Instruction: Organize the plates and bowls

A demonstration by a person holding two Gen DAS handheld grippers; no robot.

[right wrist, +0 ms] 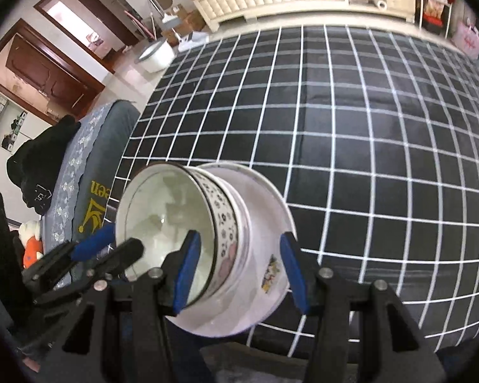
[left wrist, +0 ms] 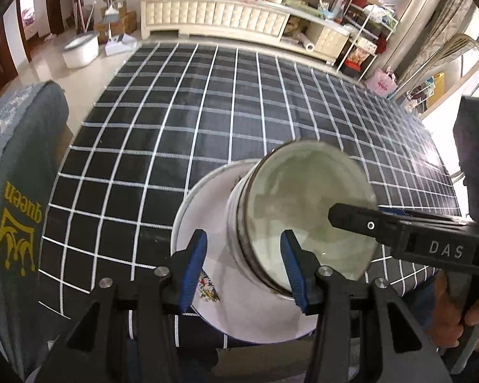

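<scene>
A stack of patterned white bowls (left wrist: pixel 306 210) sits in a white plate (left wrist: pixel 204 223) near the front edge of the checked table. My left gripper (left wrist: pixel 244 271) is open, its blue pads (left wrist: pixel 194 268) straddling the bowls' near side. My right gripper (right wrist: pixel 239 274) is open too, one pad (right wrist: pixel 186 274) inside the top bowl (right wrist: pixel 166 223), the other (right wrist: pixel 292 274) outside the plate (right wrist: pixel 265 210). The right gripper's finger also shows in the left wrist view (left wrist: pixel 399 233), reaching over the bowl rim.
The black tablecloth with white grid (left wrist: pixel 226 111) stretches away. A grey chair cushion with a yellow "queen" logo (left wrist: pixel 19 217) stands at the left. A cluttered sideboard (left wrist: pixel 220 16) and a white tub (left wrist: pixel 79 49) on the floor lie beyond.
</scene>
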